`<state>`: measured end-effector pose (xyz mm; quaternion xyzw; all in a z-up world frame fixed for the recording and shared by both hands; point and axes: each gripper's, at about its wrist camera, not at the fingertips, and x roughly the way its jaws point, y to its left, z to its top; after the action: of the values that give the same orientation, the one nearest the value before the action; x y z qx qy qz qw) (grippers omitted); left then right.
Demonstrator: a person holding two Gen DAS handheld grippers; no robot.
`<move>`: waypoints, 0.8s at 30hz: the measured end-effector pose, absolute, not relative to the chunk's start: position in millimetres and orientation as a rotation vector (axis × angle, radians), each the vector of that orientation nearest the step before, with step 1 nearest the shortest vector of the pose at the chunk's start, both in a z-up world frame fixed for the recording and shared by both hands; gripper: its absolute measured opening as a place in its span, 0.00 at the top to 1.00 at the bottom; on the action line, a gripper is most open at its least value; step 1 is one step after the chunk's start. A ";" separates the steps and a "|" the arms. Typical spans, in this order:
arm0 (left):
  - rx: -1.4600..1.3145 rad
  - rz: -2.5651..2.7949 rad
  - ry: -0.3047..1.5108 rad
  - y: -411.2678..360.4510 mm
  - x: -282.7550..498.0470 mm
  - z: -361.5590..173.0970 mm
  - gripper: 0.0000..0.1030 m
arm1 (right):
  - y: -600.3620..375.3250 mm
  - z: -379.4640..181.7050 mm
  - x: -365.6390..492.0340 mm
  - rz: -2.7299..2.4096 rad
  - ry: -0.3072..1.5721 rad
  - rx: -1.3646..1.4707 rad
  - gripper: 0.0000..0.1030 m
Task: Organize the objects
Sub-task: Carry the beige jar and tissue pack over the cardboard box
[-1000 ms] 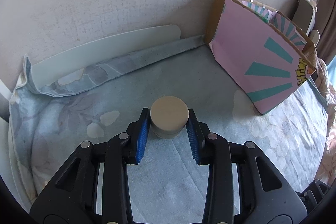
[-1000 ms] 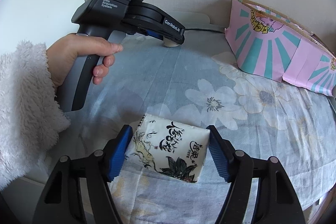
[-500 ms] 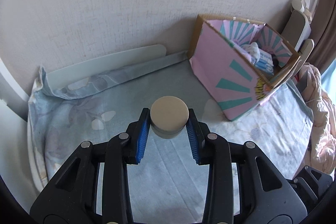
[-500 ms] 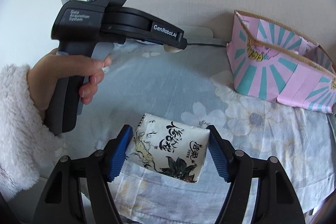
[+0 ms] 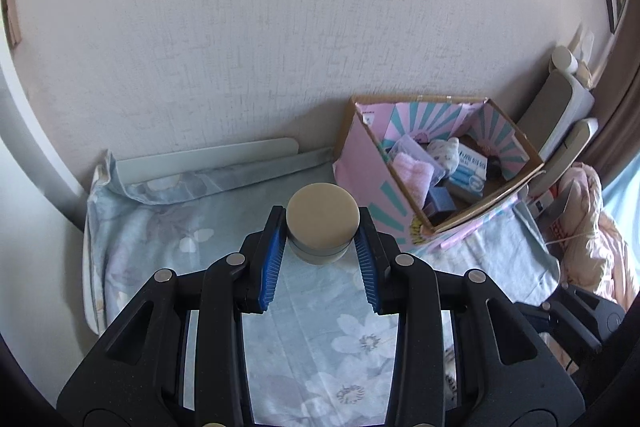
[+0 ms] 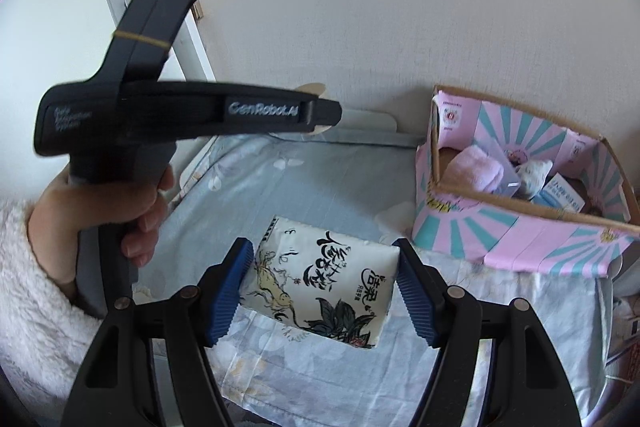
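Note:
My left gripper [image 5: 320, 231] is shut on a round jar with a beige lid [image 5: 322, 223] and holds it well above the bed. The left gripper also shows in the right wrist view [image 6: 316, 111], high at the left. My right gripper [image 6: 324, 267] is shut on a white tissue pack with black calligraphy [image 6: 326, 279] and holds it above the bed. A pink and teal cardboard box [image 5: 372, 175] stands open at the right against the wall; it also shows in the right wrist view [image 6: 520, 239]. It holds a pink towel [image 5: 414, 171], a blue-white packet [image 5: 472, 171] and other items.
A blue floral sheet [image 5: 336, 339] covers the bed. A white board [image 5: 208, 159] lies along the wall. A grey chair [image 5: 560, 131] and pink bedding [image 5: 592, 227] are at the right beyond the box.
Both grippers have risen with their loads. The box's open top and its contents have come into view from above. The left gripper has lifted higher in the right wrist view.

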<state>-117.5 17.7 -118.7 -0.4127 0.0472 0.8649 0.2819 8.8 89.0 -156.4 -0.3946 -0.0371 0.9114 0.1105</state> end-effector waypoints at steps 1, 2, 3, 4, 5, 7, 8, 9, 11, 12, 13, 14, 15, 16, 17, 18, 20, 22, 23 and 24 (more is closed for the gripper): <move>-1.104 2.324 0.121 18.4 -116.3 -114.8 0.70 | 91.9 -151.9 7.6 2.682 -0.113 -1.160 0.35; -1.105 2.330 0.115 19.9 -115.1 -112.0 0.70 | 95.5 -146.3 7.4 2.688 -0.120 -1.160 0.35; -1.106 2.336 0.109 21.1 -113.6 -108.6 0.70 | 100.1 -141.1 6.8 2.694 -0.126 -1.158 0.35; -1.105 2.344 0.104 23.4 -111.8 -105.3 0.70 | 104.2 -136.2 6.9 2.697 -0.134 -1.155 0.35; -1.104 2.351 0.098 26.2 -109.9 -102.0 0.70 | 109.2 -130.7 6.3 2.700 -0.141 -1.153 0.35; -1.105 2.364 0.086 32.2 -106.8 -97.3 0.70 | 121.2 -119.4 6.1 2.703 -0.151 -1.145 0.35; -1.104 2.373 0.079 35.2 -105.4 -95.1 0.70 | 126.7 -115.2 5.6 2.702 -0.153 -1.142 0.35; -1.105 2.379 0.069 38.3 -104.1 -92.8 0.70 | 133.6 -109.1 5.7 2.698 -0.157 -1.134 0.35; -1.105 2.388 0.051 47.5 -101.6 -88.2 0.70 | 148.0 -98.0 7.3 2.687 -0.156 -1.117 0.35; -1.100 2.397 0.050 53.9 -99.5 -85.5 0.70 | 153.5 -93.4 7.9 2.686 -0.151 -1.108 0.35; -1.099 2.399 0.047 58.5 -98.5 -84.5 0.70 | 161.9 -88.6 7.8 2.684 -0.147 -1.099 0.35; -1.097 2.401 0.043 63.8 -97.4 -82.9 0.70 | 169.9 -83.3 8.2 2.681 -0.146 -1.090 0.35; -1.093 2.404 0.044 69.6 -96.1 -81.8 0.70 | 179.5 -77.9 7.5 2.678 -0.145 -1.081 0.35; -1.089 2.409 0.050 77.9 -94.6 -80.2 0.70 | 186.2 -73.1 8.3 2.677 -0.143 -1.072 0.35; -1.090 2.413 0.052 81.9 -93.6 -79.4 0.70 | 194.3 -68.0 9.3 2.676 -0.138 -1.064 0.35; -1.094 2.416 0.048 88.1 -92.9 -79.1 0.70 | 203.1 -62.8 10.5 2.678 -0.127 -1.059 0.35; -1.098 2.411 0.036 102.7 -91.1 -80.3 0.70 | 219.3 -53.6 13.7 2.679 -0.106 -1.046 0.35; -1.102 2.406 0.035 116.5 -87.8 -81.9 0.70 | 232.2 -45.9 16.4 2.677 -0.097 -1.040 0.35; -1.103 2.402 0.038 124.8 -86.4 -82.7 0.70 | 239.9 -42.0 17.8 2.673 -0.096 -1.035 0.35; -1.103 2.399 0.041 130.4 -86.3 -83.5 0.70 | 246.2 -38.4 20.0 2.669 -0.096 -1.030 0.35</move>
<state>-86.3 130.4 -83.5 -0.4046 0.0149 0.8801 0.2479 20.0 246.2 -38.4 -0.3564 -0.0333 0.9233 0.1392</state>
